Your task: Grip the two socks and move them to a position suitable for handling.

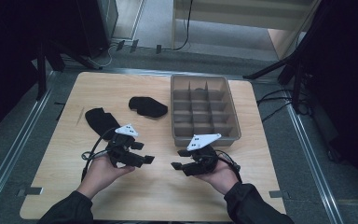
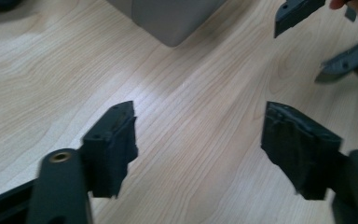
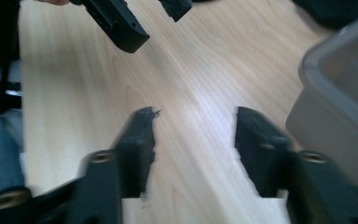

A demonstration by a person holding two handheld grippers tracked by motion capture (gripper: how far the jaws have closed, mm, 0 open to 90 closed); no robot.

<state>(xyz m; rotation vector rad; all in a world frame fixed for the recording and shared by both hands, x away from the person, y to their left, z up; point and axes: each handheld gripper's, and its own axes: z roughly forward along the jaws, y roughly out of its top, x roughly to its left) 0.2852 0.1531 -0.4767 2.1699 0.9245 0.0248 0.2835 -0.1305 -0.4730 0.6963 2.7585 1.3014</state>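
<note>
Two black cloth pieces lie on the wooden table, one [image 1: 148, 106] just left of the grey divided tray [image 1: 230, 105], the other [image 1: 101, 120] nearer the left hand. My left gripper [image 1: 143, 152] hovers over the table's front middle, open with nothing between its fingers [image 2: 116, 135]. My right gripper [image 1: 179, 159] faces it a short way off, also open and holding nothing [image 3: 196, 126]. Each gripper view catches the other gripper's jaws at its top edge. The tray's corner [image 2: 168, 18] lies ahead of the left gripper, and the tray's wall [image 3: 340, 93] stands close beside the right gripper.
The tray's compartments look mostly bare, with something dark in a far one. Bare wood [image 1: 158, 191] lies under and in front of both grippers. Cables [image 1: 91, 156] trail from the grippers. Dark stands and floor rails surround the table.
</note>
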